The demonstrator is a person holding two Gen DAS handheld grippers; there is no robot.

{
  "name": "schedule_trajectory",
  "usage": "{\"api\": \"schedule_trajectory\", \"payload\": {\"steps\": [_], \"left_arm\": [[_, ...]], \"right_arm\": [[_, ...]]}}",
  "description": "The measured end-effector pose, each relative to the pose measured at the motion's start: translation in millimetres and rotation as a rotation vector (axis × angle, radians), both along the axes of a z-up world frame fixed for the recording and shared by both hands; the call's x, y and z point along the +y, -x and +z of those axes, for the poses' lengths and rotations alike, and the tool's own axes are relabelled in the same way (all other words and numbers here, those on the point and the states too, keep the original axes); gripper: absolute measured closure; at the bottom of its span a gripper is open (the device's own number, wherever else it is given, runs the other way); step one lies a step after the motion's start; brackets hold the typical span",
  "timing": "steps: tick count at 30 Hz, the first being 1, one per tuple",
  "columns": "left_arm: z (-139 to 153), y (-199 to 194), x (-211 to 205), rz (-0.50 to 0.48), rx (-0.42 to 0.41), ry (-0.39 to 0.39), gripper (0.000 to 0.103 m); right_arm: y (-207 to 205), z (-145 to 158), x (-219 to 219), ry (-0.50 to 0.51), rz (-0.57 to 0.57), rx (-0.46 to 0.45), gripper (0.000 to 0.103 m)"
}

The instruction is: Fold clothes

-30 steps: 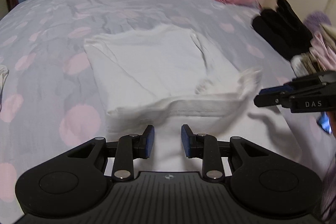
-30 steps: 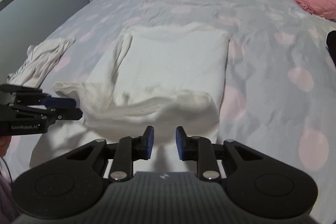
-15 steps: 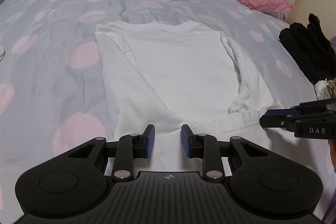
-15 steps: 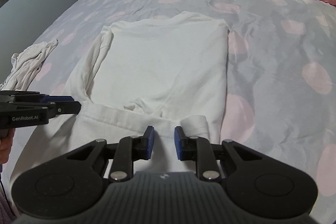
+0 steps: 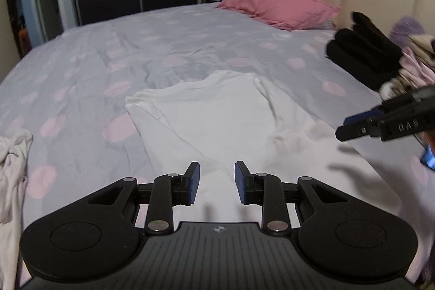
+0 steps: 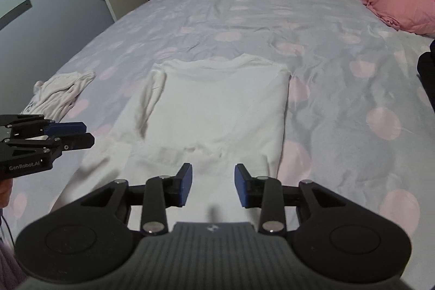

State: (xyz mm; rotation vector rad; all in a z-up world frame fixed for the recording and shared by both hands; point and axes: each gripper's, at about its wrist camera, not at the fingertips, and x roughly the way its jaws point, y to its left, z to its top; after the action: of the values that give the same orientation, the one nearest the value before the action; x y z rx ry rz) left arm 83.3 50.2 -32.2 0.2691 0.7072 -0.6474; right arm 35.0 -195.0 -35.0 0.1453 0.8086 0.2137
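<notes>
A white long-sleeved shirt (image 5: 223,113) lies flat on the bed with both sleeves folded in over the body; it also shows in the right wrist view (image 6: 225,105). My left gripper (image 5: 217,182) is open and empty above the shirt's near hem. My right gripper (image 6: 213,185) is open and empty above the same hem. Each gripper shows from the side in the other's view, the right gripper (image 5: 350,127) at the right and the left gripper (image 6: 84,133) at the left.
The bed has a grey sheet with pink spots (image 6: 339,89). A crumpled white garment (image 6: 62,91) lies at the left. A pink pillow (image 5: 280,6) lies by the headboard. A pile of dark and pale clothes (image 5: 380,59) is at the right.
Both grippers have let go of the shirt's hem, opened wider and lifted back. The shirt, bunched a second ago, now lies pulled flat on the bed.
</notes>
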Motion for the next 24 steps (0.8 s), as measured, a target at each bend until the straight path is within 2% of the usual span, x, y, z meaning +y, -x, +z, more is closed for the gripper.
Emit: {"api": "schedule_trajectory", "payload": {"steps": [7,10,20,24], "left_arm": [[0.9,64.0,3.5,-0.117,-0.049,-0.05,0.077],[-9.9,84.6,2.3,-0.143,-0.05,-0.093,0.077],[-60.3,94.5,12.2,-0.121,0.054,-0.156,0.079],[-68.5,93.6,9.7,-0.129,0.049,-0.17,0.079]], "right_arm": [[57.9,-2.5,25.3,0.051,0.063,-0.013,0.065],[80.3,-7.9,35.3,0.095,0.095,-0.038,0.065],[96.4,-52.4,35.4,0.178,0.122,0.025,0.068],[94.1,-62.7,32.2,0.173,0.13,0.035,0.068]]}}
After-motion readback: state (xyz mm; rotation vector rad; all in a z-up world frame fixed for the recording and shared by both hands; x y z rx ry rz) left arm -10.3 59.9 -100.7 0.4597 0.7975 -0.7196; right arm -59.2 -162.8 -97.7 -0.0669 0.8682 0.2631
